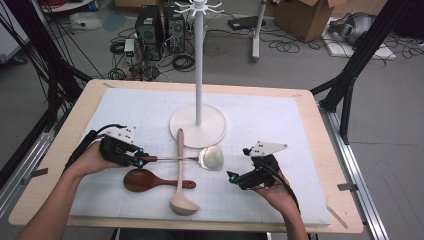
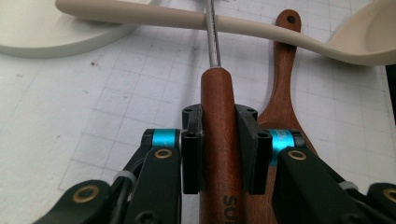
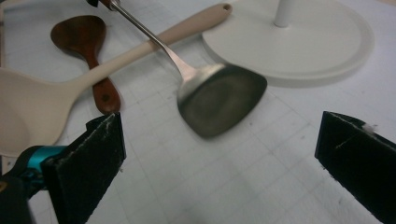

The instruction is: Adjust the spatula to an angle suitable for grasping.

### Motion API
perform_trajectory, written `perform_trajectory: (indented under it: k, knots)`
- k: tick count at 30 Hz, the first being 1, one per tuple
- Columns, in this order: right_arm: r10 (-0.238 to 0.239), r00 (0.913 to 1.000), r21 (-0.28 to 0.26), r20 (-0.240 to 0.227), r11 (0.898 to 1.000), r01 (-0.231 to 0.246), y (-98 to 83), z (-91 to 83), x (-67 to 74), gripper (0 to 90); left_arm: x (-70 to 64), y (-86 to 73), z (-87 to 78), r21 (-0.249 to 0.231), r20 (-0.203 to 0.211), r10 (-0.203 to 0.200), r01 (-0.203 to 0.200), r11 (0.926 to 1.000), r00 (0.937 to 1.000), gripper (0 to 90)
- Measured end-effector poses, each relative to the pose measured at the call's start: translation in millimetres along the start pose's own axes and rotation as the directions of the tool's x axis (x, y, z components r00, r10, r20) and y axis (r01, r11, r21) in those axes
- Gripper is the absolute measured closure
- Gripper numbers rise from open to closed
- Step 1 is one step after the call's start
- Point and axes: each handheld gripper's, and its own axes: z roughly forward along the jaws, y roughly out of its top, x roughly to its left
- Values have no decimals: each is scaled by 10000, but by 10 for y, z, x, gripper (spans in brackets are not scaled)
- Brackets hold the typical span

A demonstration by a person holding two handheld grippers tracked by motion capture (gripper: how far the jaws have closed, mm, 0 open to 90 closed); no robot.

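The metal spatula (image 1: pixel 211 157) has a reddish-brown wooden handle, a thin steel shank and a broad, dull grey blade. It lies roughly level, parallel to the counter's near edge, handle toward the left edge, blade near the middle, shank crossing over the cream ladle's handle.

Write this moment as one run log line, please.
left gripper: shut on metal spatula handle | right gripper: open, holds nothing | spatula shaft crosses over beige ladle
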Motion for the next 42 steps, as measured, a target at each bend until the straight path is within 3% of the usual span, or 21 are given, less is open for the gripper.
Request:
perform_trajectory:
  k: [11, 17, 21, 24, 34, 42]
  knots:
    - [-652, 9959, 90, -621, 9978, 659, 262, 163, 93, 27, -51, 186, -11, 541, -142, 453, -444, 9975, 9989, 731]
    - [-958, 9906, 154, -972, 9951, 977, 398, 258, 119, 61, -58, 230, -8, 613, -111, 441, -433, 9972, 9990, 731]
    - [-944, 9879, 200, -1229, 9950, 975, 486, 351, 117, 70, -65, 242, 1, 581, -97, 345, -339, 9977, 9994, 731]
    - [-1007, 9829, 170, -1542, 9944, 1046, 549, 423, 113, 192, -70, 260, 8, 607, -84, 359, -353, 9975, 9993, 731]
    - [-1131, 9733, 457, -1995, 9912, 1246, 657, 654, 152, 194, -91, 318, 52, 682, 71, 457, -461, 9966, 9989, 730]
    - [-1324, 9652, 555, -2254, 9874, 1485, 711, 828, 197, 276, -117, 394, 63, 820, 76, 492, -497, 9954, 9988, 730]
